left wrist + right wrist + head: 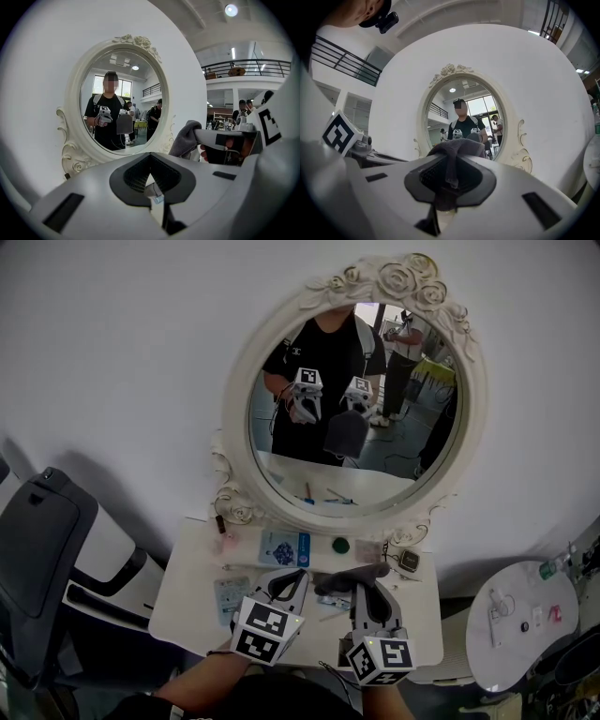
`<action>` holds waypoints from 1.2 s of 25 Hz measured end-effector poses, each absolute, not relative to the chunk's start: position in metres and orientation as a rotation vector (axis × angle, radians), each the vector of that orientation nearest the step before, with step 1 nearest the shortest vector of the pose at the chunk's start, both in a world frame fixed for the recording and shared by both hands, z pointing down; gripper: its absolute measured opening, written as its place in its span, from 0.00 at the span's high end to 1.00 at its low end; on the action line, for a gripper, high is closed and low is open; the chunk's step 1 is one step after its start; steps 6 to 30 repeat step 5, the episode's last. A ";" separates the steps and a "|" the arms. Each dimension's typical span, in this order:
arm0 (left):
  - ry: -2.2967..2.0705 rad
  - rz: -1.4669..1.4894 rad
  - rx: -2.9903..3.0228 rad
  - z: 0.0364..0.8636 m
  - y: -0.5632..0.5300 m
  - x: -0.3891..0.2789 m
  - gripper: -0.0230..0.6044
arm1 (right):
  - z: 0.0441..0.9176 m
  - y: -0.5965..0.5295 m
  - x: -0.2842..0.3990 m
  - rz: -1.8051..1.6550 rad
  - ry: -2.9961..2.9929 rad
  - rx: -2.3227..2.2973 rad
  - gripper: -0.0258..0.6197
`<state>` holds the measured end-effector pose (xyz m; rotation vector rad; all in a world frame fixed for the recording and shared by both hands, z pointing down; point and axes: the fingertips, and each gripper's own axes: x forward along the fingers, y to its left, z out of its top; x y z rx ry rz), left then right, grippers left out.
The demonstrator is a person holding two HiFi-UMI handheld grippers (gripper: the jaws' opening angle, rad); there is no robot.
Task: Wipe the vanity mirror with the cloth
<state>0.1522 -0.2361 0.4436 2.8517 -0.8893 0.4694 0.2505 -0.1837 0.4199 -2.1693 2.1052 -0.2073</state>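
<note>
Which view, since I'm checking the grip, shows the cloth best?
The right gripper view: the cloth sits pinched between the right gripper's fingers, bunched above them. The head view shows only a small dark fold over the table; the left gripper view shows it sideways, without the pinch.

No legible txt, labels or nos. in any view.
</note>
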 end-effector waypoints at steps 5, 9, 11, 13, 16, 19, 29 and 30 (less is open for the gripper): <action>-0.891 0.476 2.845 0.446 -0.236 0.150 0.95 | 0.418 -0.186 0.247 -0.220 2.115 -2.156 0.88; -0.891 0.476 2.845 0.446 -0.236 0.150 0.95 | 0.418 -0.186 0.247 -0.220 2.115 -2.156 0.88; -0.891 0.476 2.845 0.446 -0.236 0.150 0.95 | 0.418 -0.186 0.247 -0.220 2.115 -2.156 0.88; -0.891 0.476 2.845 0.446 -0.236 0.150 0.95 | 0.418 -0.186 0.247 -0.220 2.115 -2.156 0.88; -0.891 0.476 2.845 0.446 -0.236 0.150 0.95 | 0.418 -0.186 0.247 -0.220 2.115 -2.156 0.88; -0.891 0.476 2.845 0.446 -0.236 0.150 0.95 | 0.418 -0.186 0.247 -0.220 2.115 -2.156 0.88; -0.891 0.476 2.845 0.446 -0.236 0.150 0.95 | 0.418 -0.186 0.247 -0.220 2.115 -2.156 0.88; -0.891 0.476 2.845 0.446 -0.236 0.150 0.95 | 0.418 -0.186 0.247 -0.220 2.115 -2.156 0.88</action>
